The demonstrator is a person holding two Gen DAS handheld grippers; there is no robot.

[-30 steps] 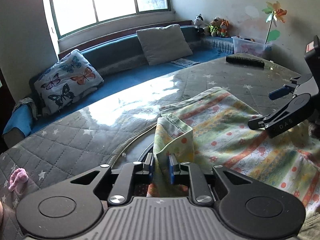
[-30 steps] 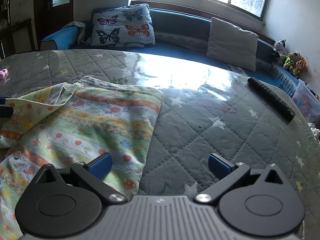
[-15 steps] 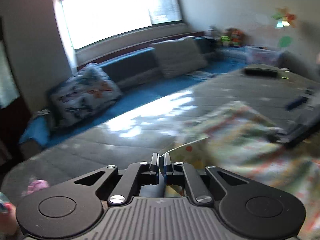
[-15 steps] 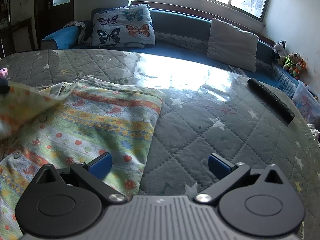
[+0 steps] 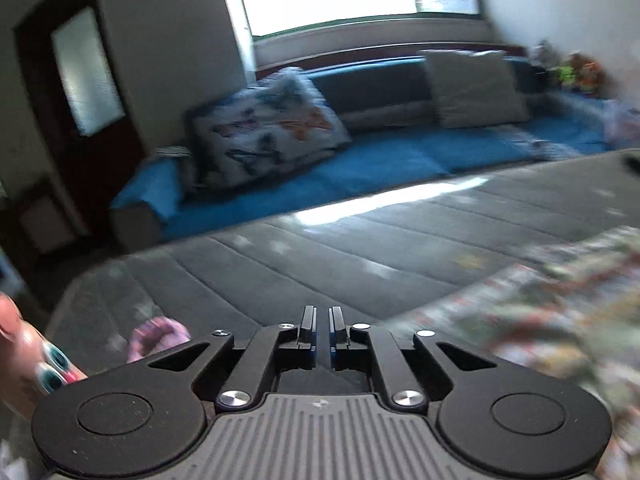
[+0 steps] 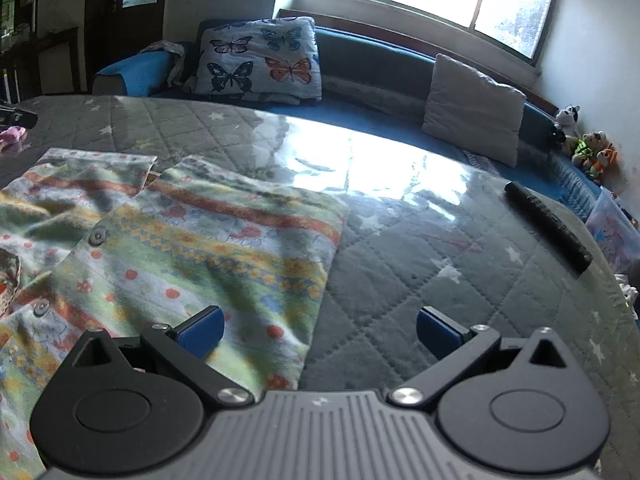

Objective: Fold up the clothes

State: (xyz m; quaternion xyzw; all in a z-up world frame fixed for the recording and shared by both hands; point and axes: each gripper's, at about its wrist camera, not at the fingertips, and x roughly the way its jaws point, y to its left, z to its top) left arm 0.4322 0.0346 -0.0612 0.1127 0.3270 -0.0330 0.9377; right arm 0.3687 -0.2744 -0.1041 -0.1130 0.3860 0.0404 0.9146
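A striped, dotted children's shirt (image 6: 208,236) with snap buttons lies spread on the grey quilted bed (image 6: 400,280); its left flap now lies opened out flat (image 6: 80,176). My right gripper (image 6: 318,330) is open and empty, hovering over the shirt's right edge. My left gripper (image 5: 322,330) is nearly shut with a thin gap and holds nothing; it points left of the blurred shirt (image 5: 540,312).
A small pink item (image 5: 160,336) lies on the bed by my left gripper, also in the right wrist view (image 6: 12,136). A black remote (image 6: 548,224) lies at right. A butterfly pillow (image 6: 260,64) and grey cushion (image 6: 472,112) rest on the blue bench.
My left gripper pulled the shirt flap to the left, let it go, and swung away left. The flap now lies flat. The right gripper stayed open and barely moved.
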